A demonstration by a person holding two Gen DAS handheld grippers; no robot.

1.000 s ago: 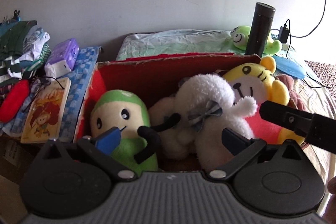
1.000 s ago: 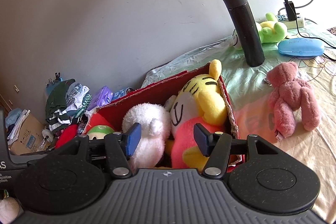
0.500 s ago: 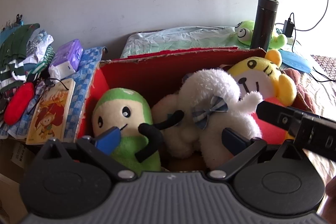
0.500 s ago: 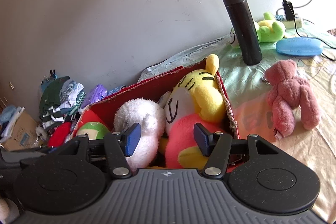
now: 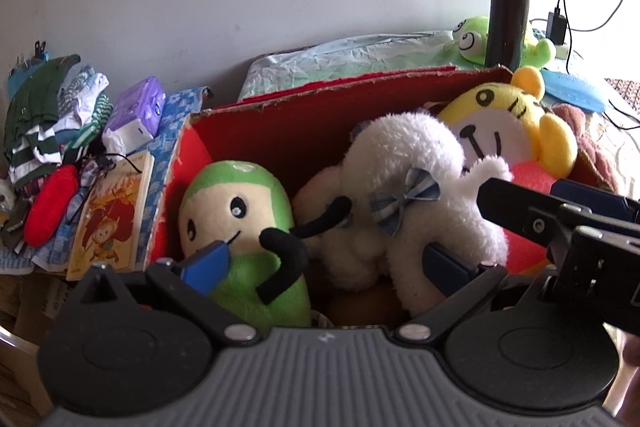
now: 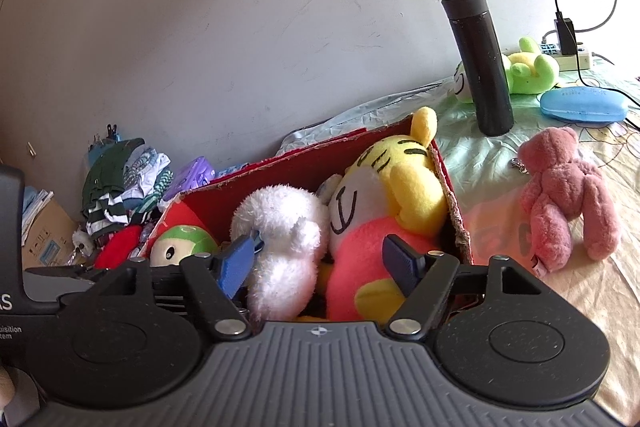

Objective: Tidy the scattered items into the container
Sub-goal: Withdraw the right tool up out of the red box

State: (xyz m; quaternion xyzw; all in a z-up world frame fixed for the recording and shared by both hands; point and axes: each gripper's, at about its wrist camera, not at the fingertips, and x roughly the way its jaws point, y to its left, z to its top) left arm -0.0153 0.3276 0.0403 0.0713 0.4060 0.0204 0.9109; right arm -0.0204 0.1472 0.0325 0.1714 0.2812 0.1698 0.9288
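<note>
A red cardboard box point(image 5: 280, 131) point(image 6: 280, 171) holds a green plush point(image 5: 236, 203), a white fluffy plush point(image 5: 400, 163) and a yellow tiger plush point(image 6: 392, 179) with a pink body. My left gripper point(image 5: 330, 261) hangs open over the green and white toys and presses on neither. My right gripper point(image 6: 320, 259) is over the box's right end. Its jaws are opening, with the white plush and the tiger's pink body between them, and the pads stand clear. A pink teddy point(image 6: 560, 195) lies on the bed right of the box.
A black flask point(image 6: 480, 67) stands on the bedsheet behind the box, with a green frog plush point(image 6: 528, 67), a blue case point(image 6: 580, 103) and a power strip point(image 6: 568, 59) beyond it. Left of the box lie folded clothes point(image 5: 36, 115), a tissue pack point(image 5: 136, 115) and a picture book point(image 5: 116, 211).
The right gripper's jaws have spread wider over the tiger and white plush. The toys in the box lie as before. The left gripper stays open in nearly the same place.
</note>
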